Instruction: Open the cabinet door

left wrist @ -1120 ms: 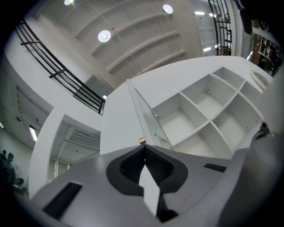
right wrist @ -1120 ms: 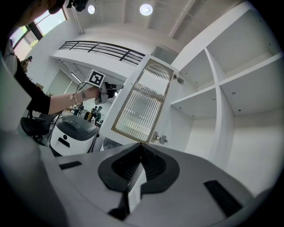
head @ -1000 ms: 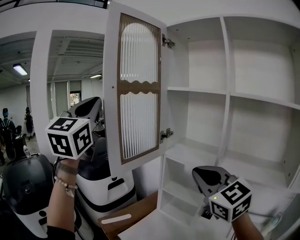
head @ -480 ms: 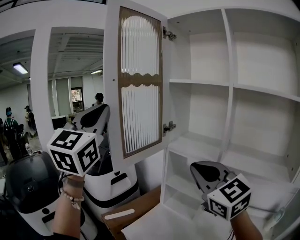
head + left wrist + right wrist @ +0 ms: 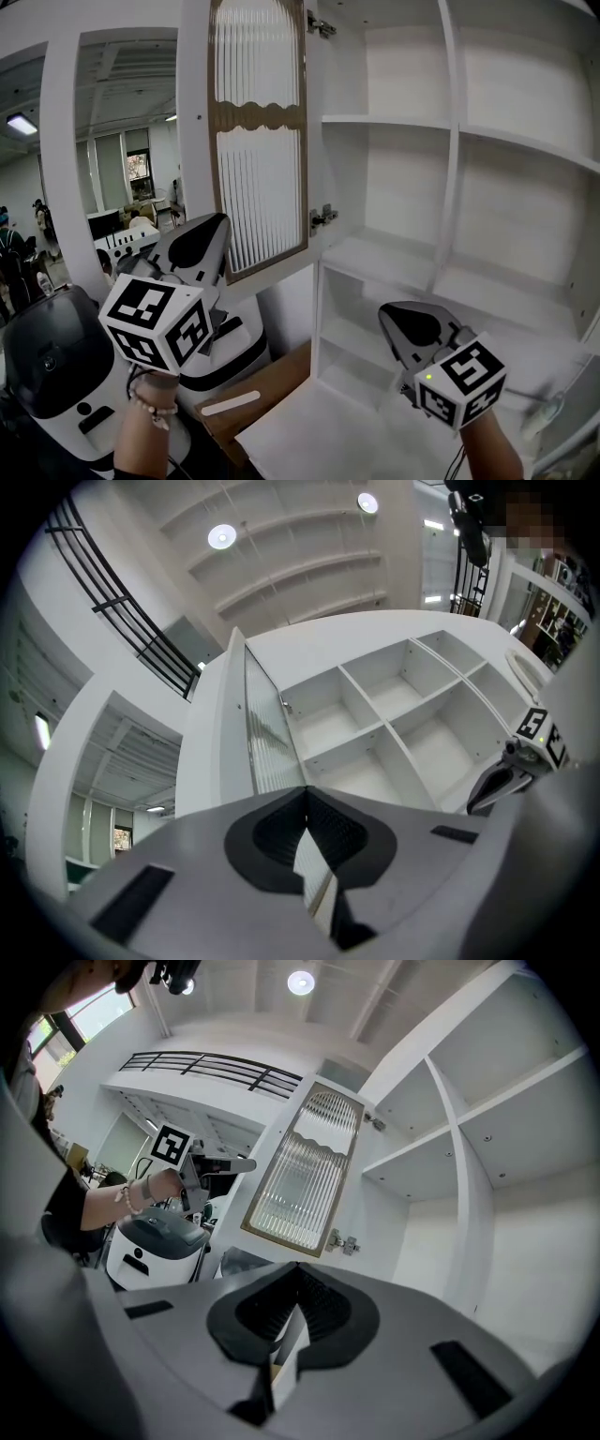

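Observation:
The white cabinet door (image 5: 258, 141) with its ribbed glass panel in a brown frame stands swung wide open to the left on its hinges (image 5: 322, 217). The bare white shelves (image 5: 450, 141) are exposed. My left gripper (image 5: 214, 227) is below and left of the door's lower edge, apart from it, shut and empty. In the left gripper view its jaws (image 5: 306, 794) meet below the door (image 5: 267, 733). My right gripper (image 5: 392, 317) hovers in front of the lower shelves, shut with nothing in it. The right gripper view shows its jaws (image 5: 298, 1271), the door (image 5: 305, 1171) and the left gripper (image 5: 230, 1164).
A white and black machine (image 5: 56, 356) stands at the lower left below the door. A brown board (image 5: 272, 394) lies beside the cabinet's white bottom surface (image 5: 319, 431). People (image 5: 9, 253) stand far off at the left.
My left gripper has sunk down and away from the door's edge, staying shut. The door stays open. My right gripper has kept its place.

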Available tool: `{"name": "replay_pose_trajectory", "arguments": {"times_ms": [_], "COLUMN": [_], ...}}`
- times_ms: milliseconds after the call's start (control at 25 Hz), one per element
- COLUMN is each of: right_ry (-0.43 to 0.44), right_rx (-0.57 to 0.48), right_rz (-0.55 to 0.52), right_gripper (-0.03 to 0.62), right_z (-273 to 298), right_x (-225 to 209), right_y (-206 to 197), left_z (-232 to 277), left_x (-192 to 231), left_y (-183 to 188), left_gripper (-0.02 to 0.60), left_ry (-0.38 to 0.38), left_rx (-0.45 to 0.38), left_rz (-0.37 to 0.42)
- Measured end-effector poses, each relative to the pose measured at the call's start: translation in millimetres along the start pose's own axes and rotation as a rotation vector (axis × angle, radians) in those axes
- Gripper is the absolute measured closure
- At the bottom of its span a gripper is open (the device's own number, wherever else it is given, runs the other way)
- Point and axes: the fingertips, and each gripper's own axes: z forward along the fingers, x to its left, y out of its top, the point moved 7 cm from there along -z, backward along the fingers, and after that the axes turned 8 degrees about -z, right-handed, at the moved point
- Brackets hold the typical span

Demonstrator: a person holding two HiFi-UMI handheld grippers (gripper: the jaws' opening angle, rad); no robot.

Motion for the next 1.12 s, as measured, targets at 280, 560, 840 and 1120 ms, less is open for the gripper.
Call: {"name": "replay_pose_trajectory", "arguments": {"times_ms": [280,560,840,1120], "right_ry": [-0.027,-0.085,-0.102,-0.118], "right_rx": [0.032,0.12,0.141,0.078], "right_rz": [0.028,-0.015,-0.019,0.041], "right_gripper": [0.592,0.594,0.593,0.594], "right_z": [-9,-30,-39,-47], "right_x": [1,10,24,38], "right_y": [-19,-29,-50,-72], "left_z": [-4,-16,-29,-50], "left_x": [-36,-68,-92,-123], "left_y": [-41,-78,-116,-147], "left_gripper": [0.58,0.58,0.58,0.581], "left_ry": [-0.044,-0.064,-0.093,-0.11], "left_rx": [0.043,0.104,0.155,0.189], "left_rz": [-0.025,-0.04,-0.12,-0.13]}}
